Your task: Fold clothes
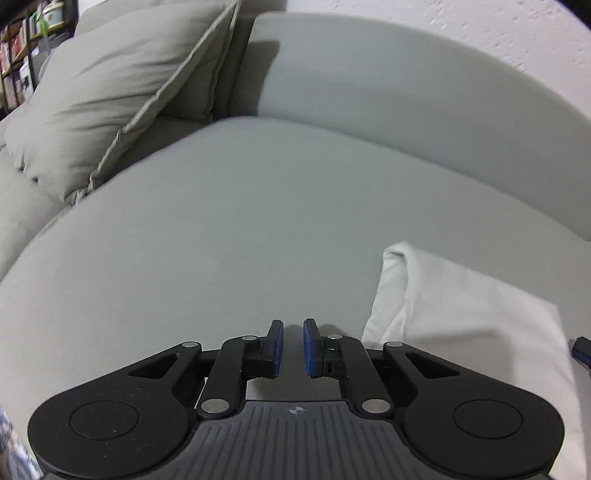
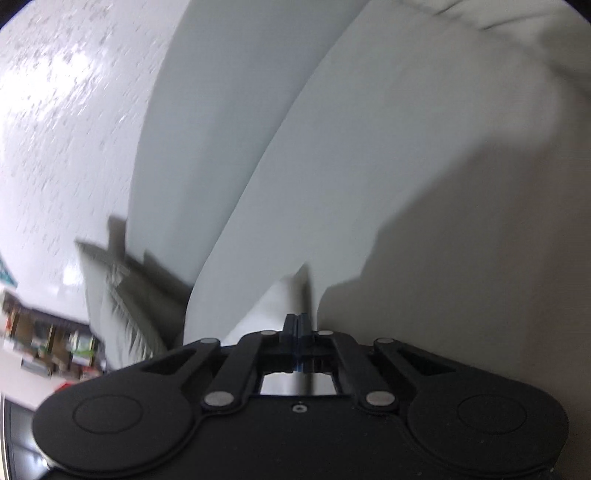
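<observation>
A white garment lies folded on the grey sofa seat, at the right in the left wrist view. My left gripper hovers just left of it, slightly open and empty, blue pads apart. My right gripper is shut on the white garment, which rises in front of the camera and fills the right side of the blurred right wrist view. A tip of the right gripper shows at the right edge of the left wrist view.
A grey cushion leans at the sofa's back left. The sofa backrest runs behind, with a white wall above. Bookshelves stand far left. The cushion and the wall also show in the right wrist view.
</observation>
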Demonstrator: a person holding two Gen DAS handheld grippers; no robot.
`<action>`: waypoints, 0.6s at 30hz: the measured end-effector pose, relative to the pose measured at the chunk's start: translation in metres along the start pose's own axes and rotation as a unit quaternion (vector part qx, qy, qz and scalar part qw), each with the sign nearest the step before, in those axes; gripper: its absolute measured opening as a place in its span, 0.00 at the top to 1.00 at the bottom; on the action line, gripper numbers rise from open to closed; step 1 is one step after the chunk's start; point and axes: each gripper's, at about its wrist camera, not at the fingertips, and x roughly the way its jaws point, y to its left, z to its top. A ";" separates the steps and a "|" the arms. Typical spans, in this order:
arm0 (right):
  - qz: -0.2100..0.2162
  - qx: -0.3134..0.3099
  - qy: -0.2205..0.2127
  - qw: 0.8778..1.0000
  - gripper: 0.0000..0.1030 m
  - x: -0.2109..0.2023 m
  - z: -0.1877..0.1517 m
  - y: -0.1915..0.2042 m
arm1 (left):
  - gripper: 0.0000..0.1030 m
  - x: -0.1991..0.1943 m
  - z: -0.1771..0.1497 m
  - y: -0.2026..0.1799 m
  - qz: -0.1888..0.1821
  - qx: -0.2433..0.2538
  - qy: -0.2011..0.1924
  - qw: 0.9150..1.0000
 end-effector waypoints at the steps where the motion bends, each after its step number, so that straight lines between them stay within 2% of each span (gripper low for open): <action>1: -0.006 0.002 -0.006 1.000 0.91 -0.006 0.001 0.001 | 0.90 -0.008 0.000 -0.004 -0.009 0.017 -0.013 1.000; 2: -0.006 0.004 -0.011 1.000 0.82 -0.011 0.001 0.003 | 0.89 -0.017 0.001 -0.010 -0.026 0.035 -0.027 0.999; 3: -0.001 0.005 -0.014 1.000 0.80 -0.017 -0.001 0.005 | 0.87 -0.025 0.001 -0.016 -0.042 0.052 -0.040 0.997; 7: 0.024 -0.017 -0.001 1.000 0.80 -0.012 -0.008 0.025 | 0.79 -0.027 0.005 -0.065 -0.100 0.136 -0.067 0.983; 10: 0.046 -0.046 0.037 0.997 0.80 0.013 -0.015 0.042 | 0.77 -0.003 0.008 -0.099 -0.119 0.181 -0.062 0.974; 12: 0.046 -0.068 0.071 0.994 0.81 0.035 -0.020 0.047 | 0.77 0.019 0.007 -0.110 -0.103 0.197 -0.051 0.974; 14: 0.028 -0.084 0.099 0.991 0.84 0.056 -0.023 0.046 | 0.77 0.041 0.007 -0.122 -0.087 0.213 -0.040 0.972; 16: 0.012 -0.075 0.065 0.995 1.00 0.060 -0.017 0.036 | 0.76 0.060 0.008 -0.121 -0.047 0.205 -0.041 0.977; 18: 0.000 -0.062 0.019 0.998 1.00 0.059 -0.009 0.025 | 0.72 0.075 0.012 -0.107 0.000 0.160 -0.036 0.986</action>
